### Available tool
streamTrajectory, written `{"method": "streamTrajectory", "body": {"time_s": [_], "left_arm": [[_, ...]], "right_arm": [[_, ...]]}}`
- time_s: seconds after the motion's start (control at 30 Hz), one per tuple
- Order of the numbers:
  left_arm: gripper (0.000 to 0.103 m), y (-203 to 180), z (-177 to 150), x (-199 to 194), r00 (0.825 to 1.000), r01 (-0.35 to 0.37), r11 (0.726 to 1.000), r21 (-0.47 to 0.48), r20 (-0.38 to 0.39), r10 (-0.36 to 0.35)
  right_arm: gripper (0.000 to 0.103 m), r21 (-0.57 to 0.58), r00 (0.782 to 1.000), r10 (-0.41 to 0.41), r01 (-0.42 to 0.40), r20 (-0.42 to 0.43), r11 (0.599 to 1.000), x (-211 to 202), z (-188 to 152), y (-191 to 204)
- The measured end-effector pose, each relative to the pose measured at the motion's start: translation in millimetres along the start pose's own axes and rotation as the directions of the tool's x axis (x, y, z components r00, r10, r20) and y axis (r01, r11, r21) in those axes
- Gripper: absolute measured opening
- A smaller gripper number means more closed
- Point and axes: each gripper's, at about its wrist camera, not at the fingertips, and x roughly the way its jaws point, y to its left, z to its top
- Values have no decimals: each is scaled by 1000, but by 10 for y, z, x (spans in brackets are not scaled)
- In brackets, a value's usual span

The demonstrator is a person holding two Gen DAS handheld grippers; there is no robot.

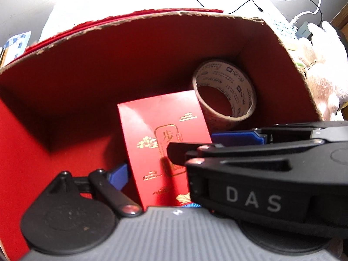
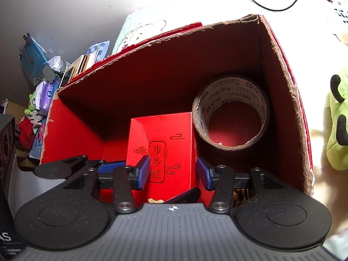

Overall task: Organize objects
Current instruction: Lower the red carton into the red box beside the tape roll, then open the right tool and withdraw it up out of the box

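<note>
My right gripper (image 2: 173,171) straddles the small red gold-printed carton (image 2: 162,150) at centre frame, blue pads (image 2: 145,171) barely apart from its sides. The carton stands inside the red-lined cardboard box (image 2: 280,100), left of the brown printed tape roll (image 2: 231,111), probably to save space. My left gripper (image 1: 184,154) stands wide around the carton (image 1: 161,143), as if steadying it.

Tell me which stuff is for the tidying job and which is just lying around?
For the job:
- big red cardboard box
- small red carton with gold characters, between the right gripper's blue pads
- brown printed tape roll inside the box
- left gripper

Just lying around:
- green plush toy
- black cable
- fluffy white plush
- blue packet
</note>
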Motion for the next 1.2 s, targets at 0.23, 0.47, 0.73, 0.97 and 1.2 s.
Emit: {"method": "streamTrajectory", "body": {"time_s": [0.23,0.47,0.73,0.97,1.2], "left_arm": [[89,12,-26,-9,1000,-1,1000,4,4,1],[90,16,1,-19,1000,-7,1000,5,17,7],[89,1,-19,-59,998,-31,999,22,61,30],[89,-47,-23,-57,996,-50,998,40,75,47],[90,-96,-47,-55,993,-80,995,54,92,75]], "right_arm": [[51,7,999,7,-7,33,1000,-2,-8,4],[51,-3,997,-6,7,73,1000,-35,-44,17],[50,-9,995,-4,4,98,1000,-50,-60,25],[50,-18,995,-17,19,101,1000,-79,-82,52],[46,-26,992,-12,15,124,1000,-140,-113,51]]}}
